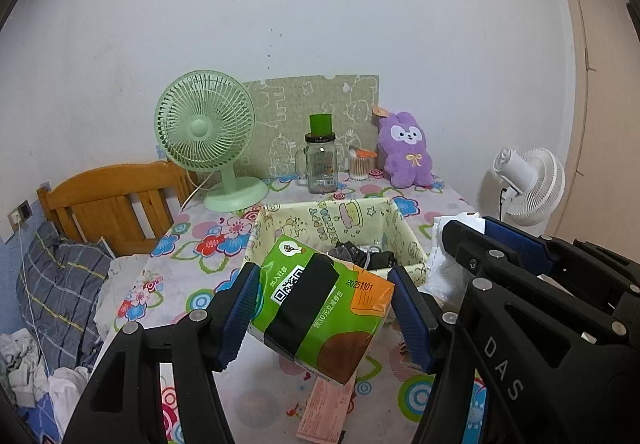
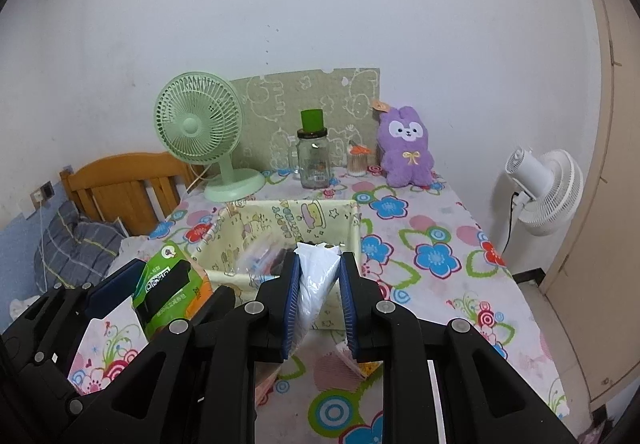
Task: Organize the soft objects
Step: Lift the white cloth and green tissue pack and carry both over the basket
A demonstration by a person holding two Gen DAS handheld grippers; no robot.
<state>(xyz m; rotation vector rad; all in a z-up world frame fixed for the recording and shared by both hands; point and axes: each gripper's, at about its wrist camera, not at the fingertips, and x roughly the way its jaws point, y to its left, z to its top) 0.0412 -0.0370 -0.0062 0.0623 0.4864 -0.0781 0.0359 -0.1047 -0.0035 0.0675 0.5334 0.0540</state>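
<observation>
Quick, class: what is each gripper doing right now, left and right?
Left gripper: closed on the green tissue pack.
Right gripper: closed on a white plastic bag.

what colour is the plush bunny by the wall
Purple plush bunny, white face, yellow bow; clearest in the left wrist view.

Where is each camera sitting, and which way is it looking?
Left wrist: sits on the left gripper, looking across the table at the fabric bin; it holds a green tissue pack.
Right wrist: sits on the right gripper, same direction; it pinches a white plastic bag.
Both show the bin, green fan and purple plush.
</observation>
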